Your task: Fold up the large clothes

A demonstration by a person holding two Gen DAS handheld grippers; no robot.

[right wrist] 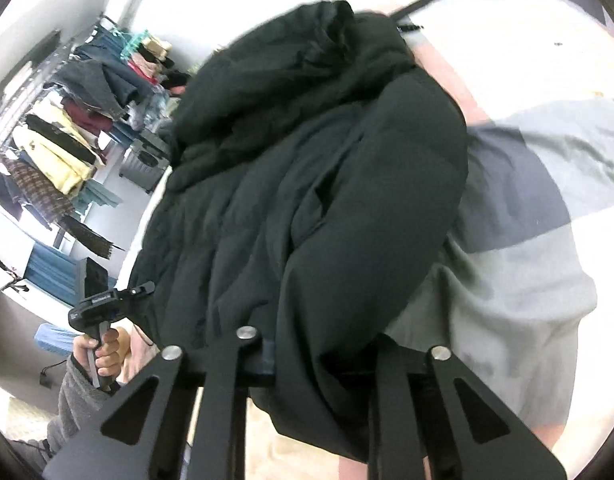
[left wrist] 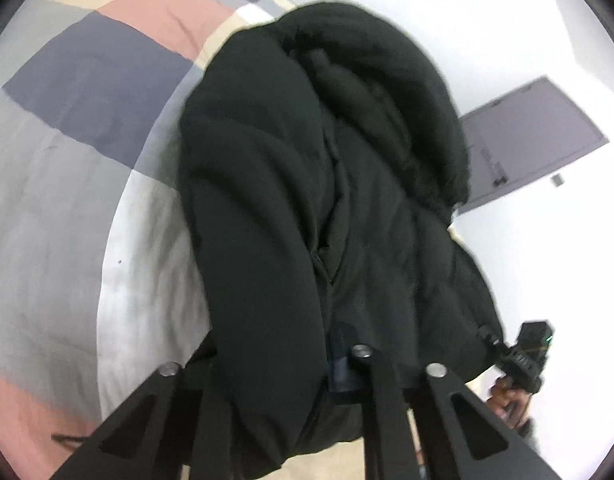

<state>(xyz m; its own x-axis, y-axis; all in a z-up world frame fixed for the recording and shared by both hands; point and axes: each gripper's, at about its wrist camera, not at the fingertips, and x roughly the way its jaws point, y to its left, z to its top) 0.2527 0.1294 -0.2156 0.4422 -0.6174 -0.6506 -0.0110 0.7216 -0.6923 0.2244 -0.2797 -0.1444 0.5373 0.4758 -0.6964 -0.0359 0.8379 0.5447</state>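
Note:
A big black puffer jacket (left wrist: 307, 200) with a hood at its far end lies on the bed, and it also fills the right wrist view (right wrist: 307, 200). My left gripper (left wrist: 303, 364) is shut on the jacket's near hem, with the fabric bunched over its fingers. My right gripper (right wrist: 311, 354) is shut on the same near hem, with fabric draped over it. The other gripper shows in each view, the right one (left wrist: 523, 356) at the left view's lower right and the left one (right wrist: 103, 304) in a hand at the right view's lower left.
The bed (left wrist: 87, 160) has a checked cover in grey, navy, pink and cream, also in the right wrist view (right wrist: 527, 240). A rack of hanging clothes (right wrist: 67, 140) and a grey suitcase (right wrist: 145, 160) stand by the white wall. A dark door (left wrist: 527, 140) is beyond the bed.

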